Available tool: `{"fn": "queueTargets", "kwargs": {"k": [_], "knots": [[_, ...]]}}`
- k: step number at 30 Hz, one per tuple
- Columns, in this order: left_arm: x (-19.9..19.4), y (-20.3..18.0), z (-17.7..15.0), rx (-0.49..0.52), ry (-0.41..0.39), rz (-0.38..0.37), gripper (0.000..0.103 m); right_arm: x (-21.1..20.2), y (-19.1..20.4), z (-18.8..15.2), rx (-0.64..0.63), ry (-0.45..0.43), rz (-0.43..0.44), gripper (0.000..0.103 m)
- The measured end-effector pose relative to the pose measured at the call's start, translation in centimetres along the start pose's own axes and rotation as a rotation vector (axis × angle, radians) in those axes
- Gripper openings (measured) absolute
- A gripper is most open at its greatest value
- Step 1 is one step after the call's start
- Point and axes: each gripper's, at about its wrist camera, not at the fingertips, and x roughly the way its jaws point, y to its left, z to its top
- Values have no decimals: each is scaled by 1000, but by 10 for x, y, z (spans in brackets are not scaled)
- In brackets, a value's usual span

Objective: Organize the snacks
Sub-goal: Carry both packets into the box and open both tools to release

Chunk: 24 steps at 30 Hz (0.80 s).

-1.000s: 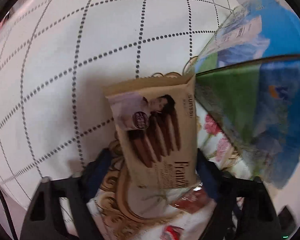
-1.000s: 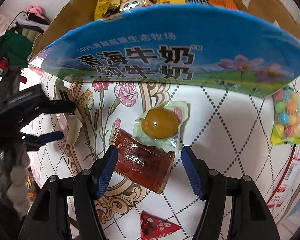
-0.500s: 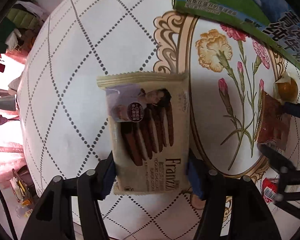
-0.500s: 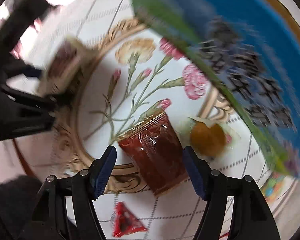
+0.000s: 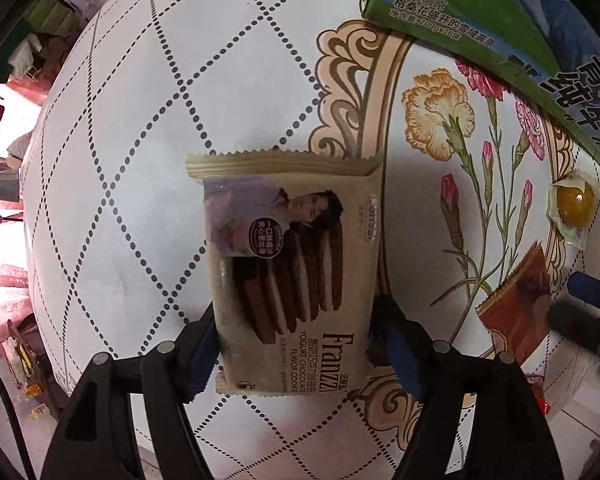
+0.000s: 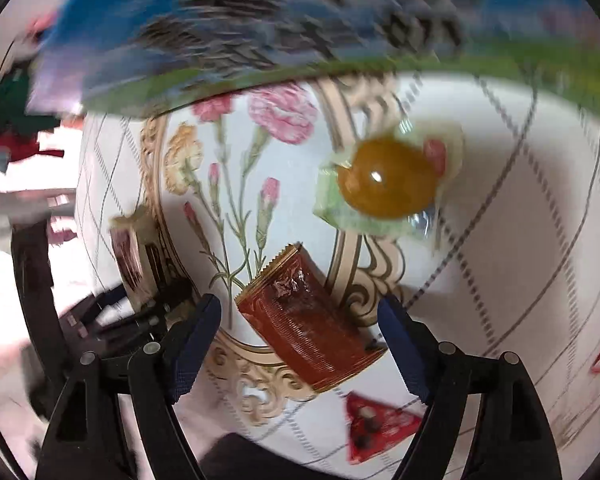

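Straddling two snack packets on the patterned tablecloth [image 5: 112, 128]

Left gripper [image 5: 296, 344], jaws opening, brackets the beige cookie packet [image 5: 288, 268], whose long axis runs up-frame at centre; right gripper [image 6: 300, 336], also opening, flanks the dark-red ribbed sachet [image 6: 308, 328], lower centre, untouched.

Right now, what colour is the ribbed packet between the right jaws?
Reddish-brown with a gold serrated edge: the ribbed packet shows best in the right wrist view.

Sharp left view, motion-blurred right view.
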Motion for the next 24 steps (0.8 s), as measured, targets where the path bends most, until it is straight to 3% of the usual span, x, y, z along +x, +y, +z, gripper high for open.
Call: {"fn": "queueTargets", "kwargs": {"k": [3,5,6,7,8,11,13,15,18,19,20,23,24], "knots": [[-2,0,0,13,-4,2,72,16,41,-12,-291,8,-144,83],[2,-7,-2,15,0,1,72,30,53,-20,-384,18,-236,83],[2,-6,-4,18,3,4,72,36,54,-22,-387,18,-243,78],[3,-4,-6,21,8,5,72,39,50,-21,-349,15,-245,63],[2,-6,-8,23,10,5,72,39,44,-19,-286,8,-236,63],[1,3,-10,8,14,-29,72,24,4,-12,78,-30,-54,63],[1,12,-7,-32,19,-82,72,19,-10,-10,189,-29,38,66],[9,26,-4,-77,19,-124,72,17,-11,-8,192,-25,56,71],[7,33,1,-112,-15,-146,72,20,0,-7,101,-22,-29,73],[6,33,2,-107,-35,-140,69,23,7,-8,68,-26,-69,73],[4,31,3,-97,-50,-129,58,27,14,-9,38,-33,-104,74],[1,24,1,-53,-75,-86,57,38,28,-11,-4,-70,-194,67],[0,22,-2,-46,-83,-75,57,37,30,-13,-18,-86,-211,60]]}}
